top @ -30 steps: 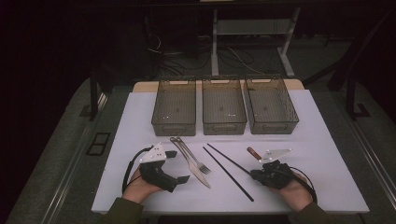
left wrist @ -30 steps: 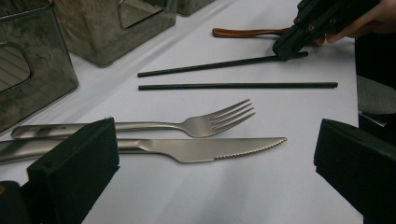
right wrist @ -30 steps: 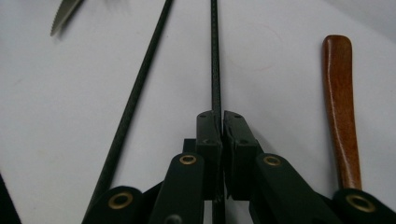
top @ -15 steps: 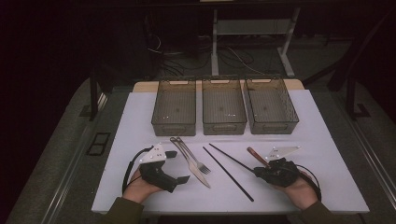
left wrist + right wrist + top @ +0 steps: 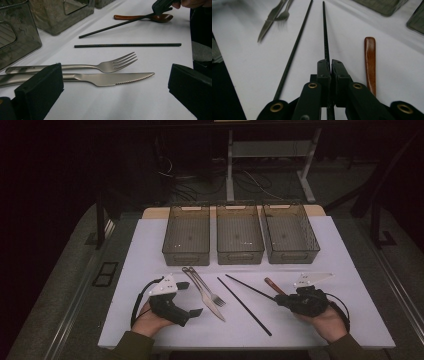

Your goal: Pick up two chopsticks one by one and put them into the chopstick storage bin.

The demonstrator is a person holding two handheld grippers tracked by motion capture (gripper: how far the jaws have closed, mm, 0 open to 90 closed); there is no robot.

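Note:
Two black chopsticks lie on the white mat [image 5: 150, 250]. My right gripper [image 5: 278, 301] [image 5: 329, 62] is shut on the near end of one chopstick [image 5: 250, 287] [image 5: 325, 32] [image 5: 117, 25], which points away toward the bins. The other chopstick [image 5: 245, 306] [image 5: 295, 47] [image 5: 127, 45] lies loose to its left. A brown wooden spoon [image 5: 272, 285] [image 5: 370, 60] [image 5: 150, 17] rests just beside the right gripper. My left gripper [image 5: 192, 298] [image 5: 115, 75] is open, its jaws wide apart, facing a steel fork [image 5: 200, 285] [image 5: 110, 65] and a knife [image 5: 210, 302] [image 5: 107, 78].
Three empty smoky plastic bins stand in a row at the back of the mat: left bin [image 5: 186, 254], middle bin [image 5: 240, 255], right bin [image 5: 295, 254]. The mat's front edge runs just under both hands. Dark floor and cables lie beyond the table.
My right gripper has shifted a little to the right and up, drawing the held chopstick with it. The left gripper has stayed put.

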